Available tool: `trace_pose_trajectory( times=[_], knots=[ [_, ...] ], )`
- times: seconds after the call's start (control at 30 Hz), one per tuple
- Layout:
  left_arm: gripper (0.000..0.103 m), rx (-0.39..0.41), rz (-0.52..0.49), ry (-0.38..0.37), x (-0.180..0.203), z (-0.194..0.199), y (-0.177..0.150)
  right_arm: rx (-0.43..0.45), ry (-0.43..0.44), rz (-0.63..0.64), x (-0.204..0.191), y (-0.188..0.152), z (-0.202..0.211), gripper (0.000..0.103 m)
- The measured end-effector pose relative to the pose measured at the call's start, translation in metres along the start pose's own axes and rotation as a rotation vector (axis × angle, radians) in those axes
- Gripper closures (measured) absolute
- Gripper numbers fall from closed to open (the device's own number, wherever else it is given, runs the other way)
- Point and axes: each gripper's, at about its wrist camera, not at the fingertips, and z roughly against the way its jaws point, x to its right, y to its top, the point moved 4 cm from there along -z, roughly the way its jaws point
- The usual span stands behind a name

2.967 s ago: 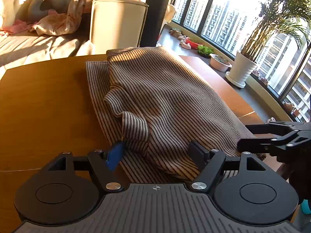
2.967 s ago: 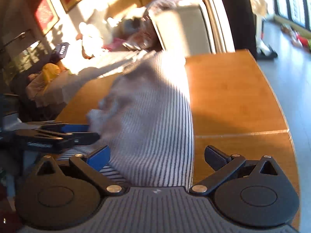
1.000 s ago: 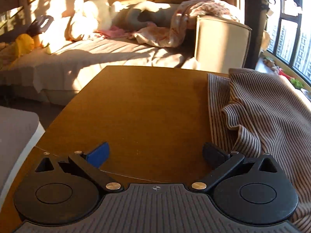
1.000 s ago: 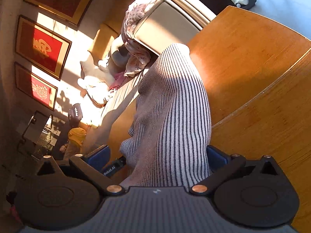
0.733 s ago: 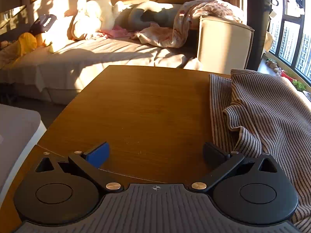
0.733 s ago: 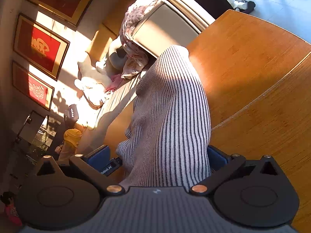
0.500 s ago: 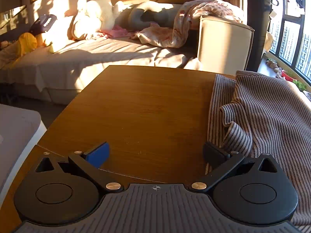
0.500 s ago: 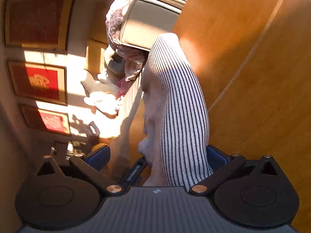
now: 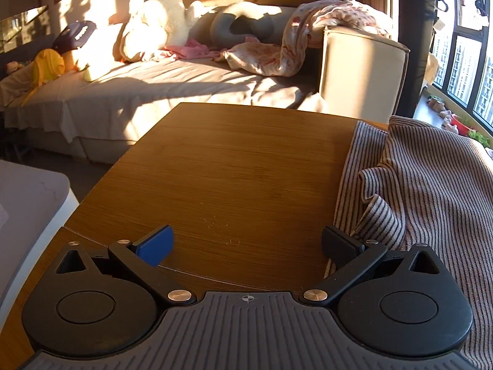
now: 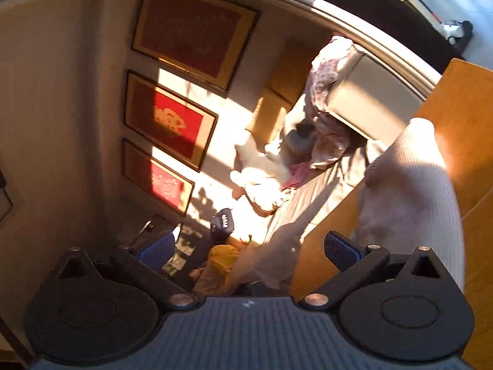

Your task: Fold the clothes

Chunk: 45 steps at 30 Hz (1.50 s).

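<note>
Your left gripper (image 9: 246,240) sits low over the wooden table (image 9: 234,166) with its jaws spread wide and nothing between them; the blue pad is on its left finger, the black one on its right. Ahead of it lies a broad bare stretch of tabletop running to the far edge, beyond which stands the sofa (image 9: 172,92). The striped garment (image 9: 431,185) lies along the table's right side, its nearer folded edge just beside your left gripper's right fingertip; its right and near portions are cut off by the frame and the gripper body. Your right gripper (image 10: 249,246) is tilted steeply, jaws released and empty, with the striped garment (image 10: 413,191) outside its right finger, draped in a rounded hump on the table (image 10: 462,98). This view is blurred, so the stripes barely show and you cannot tell whether cloth touches that finger. Framed red pictures (image 10: 172,123) hang on the wall.
</note>
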Motion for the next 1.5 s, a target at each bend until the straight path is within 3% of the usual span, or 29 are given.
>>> trace_pose_trajectory(
  times=[0.07,0.23,0.47,0.6,0.67,0.8,0.9,1.03,1.2,1.37,1.5],
  knots=[
    [0.000,0.000,0.000,0.000,0.000,0.000,0.000,0.023,0.016,0.008,-0.009,0.002,-0.001,0.000],
    [0.000,0.000,0.000,0.000,0.000,0.000,0.000,0.000,0.175,-0.146,-0.014,0.017,0.002,0.000],
    [0.000,0.000,0.000,0.000,0.000,0.000,0.000,0.027,0.085,0.080,-0.047,0.001,0.004,0.000],
    [0.000,0.000,0.000,0.000,0.000,0.000,0.000,0.031,0.188,-0.026,-0.041,0.013,0.010,0.000],
    [0.000,0.000,0.000,0.000,0.000,0.000,0.000,0.023,0.162,-0.030,-0.039,0.011,0.010,0.000],
    [0.000,0.000,0.000,0.000,0.000,0.000,0.000,-0.012,0.068,0.091,-0.049,-0.006,0.005,0.000],
    [0.000,0.000,0.000,0.000,0.000,0.000,0.000,-0.024,0.152,0.027,-0.054,-0.001,0.008,0.000],
    [0.000,0.000,0.000,0.000,0.000,-0.001,0.000,-0.164,0.260,-0.060,-0.053,0.002,-0.006,0.000],
    [0.000,0.000,0.000,0.000,0.000,-0.001,0.000,0.004,-0.050,0.572,-0.068,-0.004,0.004,0.000],
    [0.000,0.000,0.000,0.000,0.001,-0.001,0.000,-0.168,-0.279,0.655,-0.026,-0.007,-0.022,0.000],
    [0.000,0.001,0.000,0.001,0.001,-0.001,0.000,-0.342,-0.283,0.662,0.008,-0.035,-0.044,0.000]
  ],
)
